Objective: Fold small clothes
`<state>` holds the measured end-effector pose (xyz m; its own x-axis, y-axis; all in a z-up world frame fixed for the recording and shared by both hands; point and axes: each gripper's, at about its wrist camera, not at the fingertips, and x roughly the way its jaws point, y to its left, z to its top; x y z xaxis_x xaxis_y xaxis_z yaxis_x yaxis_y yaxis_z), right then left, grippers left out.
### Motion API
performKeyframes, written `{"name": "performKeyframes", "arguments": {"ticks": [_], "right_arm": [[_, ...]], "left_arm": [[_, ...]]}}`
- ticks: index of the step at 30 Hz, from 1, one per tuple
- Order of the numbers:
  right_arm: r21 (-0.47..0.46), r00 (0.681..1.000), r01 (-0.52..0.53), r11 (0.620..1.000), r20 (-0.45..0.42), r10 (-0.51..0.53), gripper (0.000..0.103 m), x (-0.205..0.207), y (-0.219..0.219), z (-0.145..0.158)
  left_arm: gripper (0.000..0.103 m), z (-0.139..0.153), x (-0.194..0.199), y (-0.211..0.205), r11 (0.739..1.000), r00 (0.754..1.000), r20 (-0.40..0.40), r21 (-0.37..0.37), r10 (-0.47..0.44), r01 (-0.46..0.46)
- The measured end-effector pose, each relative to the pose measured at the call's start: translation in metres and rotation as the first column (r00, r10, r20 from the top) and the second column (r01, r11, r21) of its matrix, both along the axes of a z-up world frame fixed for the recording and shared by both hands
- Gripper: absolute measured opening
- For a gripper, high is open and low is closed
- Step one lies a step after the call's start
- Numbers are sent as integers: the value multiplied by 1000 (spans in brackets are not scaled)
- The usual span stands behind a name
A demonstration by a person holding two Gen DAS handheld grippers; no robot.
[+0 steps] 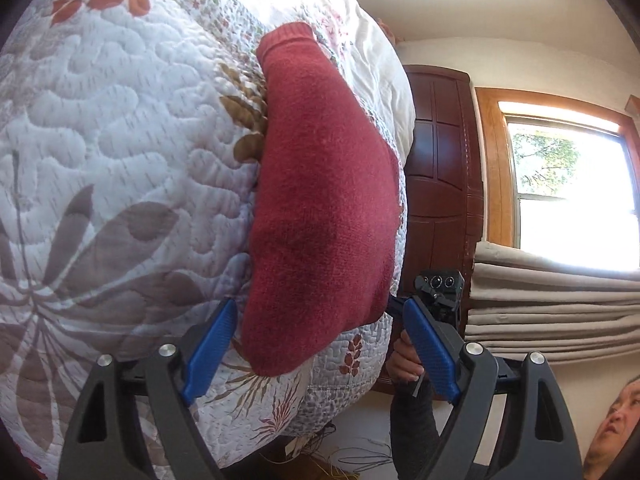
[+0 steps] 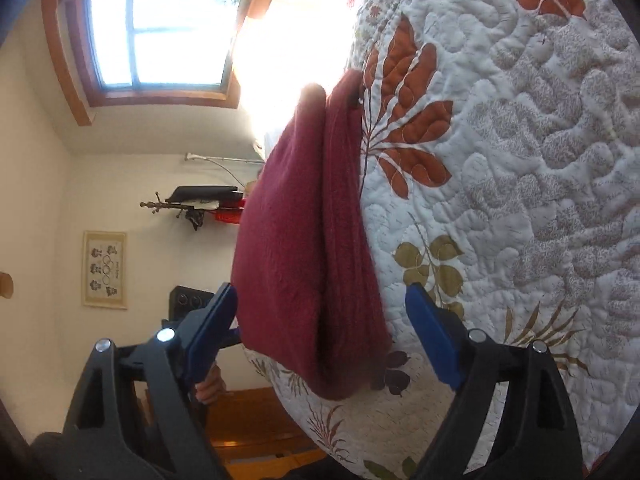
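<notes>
On the quilt [image 1: 112,128], red sweater [image 1: 320,200] lies lengthwise away from both cameras.

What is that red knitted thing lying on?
The red sweater lies on a quilted floral bedspread. The quilt shows all around it; the patch directly underneath is covered, so anything there cannot be seen.

Dark red sweater [image 1: 320,200], floral white quilt [image 1: 120,140]

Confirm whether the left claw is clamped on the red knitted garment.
No: the left claw is open, its blue fingers straddling the red knitted garment.
</notes>
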<state>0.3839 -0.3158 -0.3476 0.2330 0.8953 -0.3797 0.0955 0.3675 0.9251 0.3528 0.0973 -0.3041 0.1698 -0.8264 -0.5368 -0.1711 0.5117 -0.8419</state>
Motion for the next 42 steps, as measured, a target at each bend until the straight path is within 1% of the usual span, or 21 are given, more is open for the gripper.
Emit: {"name": "performKeyframes", "arguments": {"ticks": [3,5,6,10,12,14,16,18,20,22,24,25,26,27,28,29,30,32,34,37,42], "right_arm": [[118,999,1,993,-48,5,87,34,-6,-23],[172,997,-28,985,-64,39,87,54,0,-37],[183,996,-46,982,-70,59,87,62,6,-42],[166,989,-115,979,-74,129,87,88,29,-50],[164,985,-152,975,-59,164,87,94,41,-47],[161,982,-175,971,-44,185,87,101,50,-40],[151,980,-191,970,-20,196,87,103,52,-30],[148,980,-198,969,-6,201,84,107,53,-25],[108,982,-181,978,-41,186,74,113,53,-33],[116,981,-174,978,-62,182,74,118,54,-37],[92,980,-188,978,-40,193,75,119,60,-28],[93,979,-200,975,-20,203,66,119,65,-22],[87,977,-212,973,-10,214,53,118,70,-17],[78,976,-216,973,-4,217,51,118,73,-15],[73,977,-214,974,-7,215,46,118,74,-14],[71,978,-207,976,-14,208,43,119,75,-14],[67,979,-201,977,-20,203,42,120,76,-14],[42,980,-200,979,-13,200,39,119,78,-8],[27,982,-190,981,-7,190,38,118,80,0],[18,986,-165,986,5,165,37,117,81,11],[4,988,-145,989,52,144,36,118,100,48]], "left_arm": [[85,-16,11,-7,999,998,-40,-30,-41,40],[85,-25,16,-15,996,996,-57,-56,-68,65],[85,-29,18,-20,995,995,-59,-67,-81,77],[85,-31,23,-34,992,993,-52,-72,-108,104],[85,-31,24,-40,990,991,-47,-78,-122,118],[84,-27,24,-49,985,987,-30,-73,-160,157],[84,-23,23,-54,979,984,-8,-99,-178,177],[84,-25,24,-53,978,984,-6,-108,-181,179],[84,-36,27,-49,983,986,-42,-92,-162,157],[85,-41,29,-49,988,989,-63,-94,-133,126],[84,-39,30,-54,988,990,-61,-91,-127,121],[83,-38,30,-56,989,990,-58,-86,-126,121],[83,-37,29,-59,989,990,-53,-80,-132,128],[74,-36,28,-61,988,989,-49,-71,-141,138],[67,-35,28,-61,987,988,-55,-65,-147,144],[55,-36,28,-59,988,988,-60,-67,-145,141],[49,-37,27,-56,988,989,-61,-74,-137,133],[41,-34,27,-53,989,990,-45,-75,-134,130],[38,-27,27,-54,987,989,-17,-61,-147,145],[35,-14,28,-55,985,987,23,-66,-161,162],[32,18,27,-42,982,981,97,-68,-167,174]]}}
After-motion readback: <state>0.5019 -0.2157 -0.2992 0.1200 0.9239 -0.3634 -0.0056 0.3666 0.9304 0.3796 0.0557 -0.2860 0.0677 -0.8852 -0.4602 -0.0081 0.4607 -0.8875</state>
